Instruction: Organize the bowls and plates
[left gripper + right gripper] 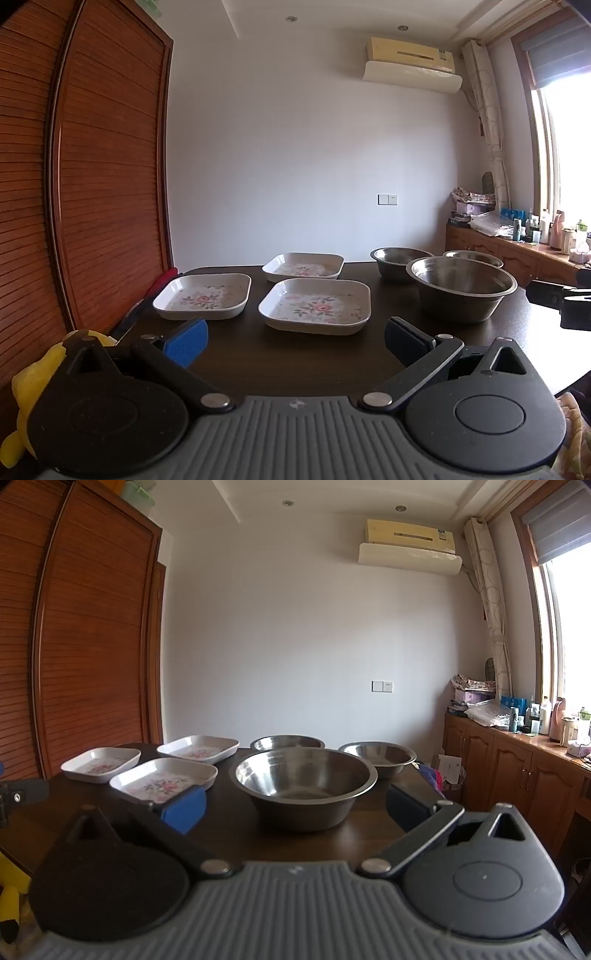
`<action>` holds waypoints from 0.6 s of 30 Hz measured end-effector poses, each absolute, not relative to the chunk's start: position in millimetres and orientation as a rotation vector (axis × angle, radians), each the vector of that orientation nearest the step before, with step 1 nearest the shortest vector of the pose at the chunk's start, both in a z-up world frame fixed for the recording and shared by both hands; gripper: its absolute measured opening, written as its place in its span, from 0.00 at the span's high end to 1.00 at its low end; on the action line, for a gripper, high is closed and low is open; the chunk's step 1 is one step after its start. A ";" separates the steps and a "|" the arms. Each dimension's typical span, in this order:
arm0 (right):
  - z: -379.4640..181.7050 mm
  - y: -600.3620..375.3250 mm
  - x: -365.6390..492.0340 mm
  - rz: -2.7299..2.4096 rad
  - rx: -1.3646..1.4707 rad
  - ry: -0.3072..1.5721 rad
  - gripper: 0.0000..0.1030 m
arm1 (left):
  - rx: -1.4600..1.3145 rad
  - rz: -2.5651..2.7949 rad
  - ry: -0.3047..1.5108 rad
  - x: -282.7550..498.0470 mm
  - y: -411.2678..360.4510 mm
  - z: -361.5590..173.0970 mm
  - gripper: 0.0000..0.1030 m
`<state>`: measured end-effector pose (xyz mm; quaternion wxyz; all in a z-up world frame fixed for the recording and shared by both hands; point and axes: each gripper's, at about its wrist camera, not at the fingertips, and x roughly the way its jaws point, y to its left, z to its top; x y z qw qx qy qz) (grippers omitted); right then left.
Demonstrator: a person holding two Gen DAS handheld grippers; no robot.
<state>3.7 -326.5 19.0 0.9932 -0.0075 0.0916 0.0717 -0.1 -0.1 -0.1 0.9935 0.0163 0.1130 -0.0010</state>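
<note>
Square floral plates (314, 307), round steel bowls (303, 779), dark glossy table (295, 354), both hand-held grippers spread wide, empty

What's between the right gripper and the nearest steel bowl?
Nothing visible. The right gripper is open and faces the nearest steel bowl across bare dark table. The closest floral plate sits off to the left, behind its left finger.
</note>
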 end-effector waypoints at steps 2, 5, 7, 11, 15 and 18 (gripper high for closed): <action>18.9 -326.9 3.3 0.144 -0.018 0.181 0.00 | 0.032 0.000 0.228 0.3 -0.2 -0.3 0.00; 19.4 -328.2 2.6 0.143 -0.017 0.178 0.00 | 0.031 -0.001 0.231 0.8 -0.4 -0.3 0.00; 18.0 -327.6 4.4 0.140 -0.016 0.181 0.00 | 0.029 0.000 0.229 0.6 -0.2 -0.3 0.00; 18.3 -327.3 4.4 0.142 -0.015 0.181 0.00 | 0.031 0.001 0.228 0.4 -0.4 -0.5 0.00; 17.6 -328.3 4.4 0.141 -0.013 0.184 0.00 | 0.031 -0.001 0.229 0.5 1.7 1.3 0.00; 18.0 -329.2 3.2 0.143 -0.013 0.184 0.00 | 0.030 0.001 0.228 1.3 3.0 0.6 0.00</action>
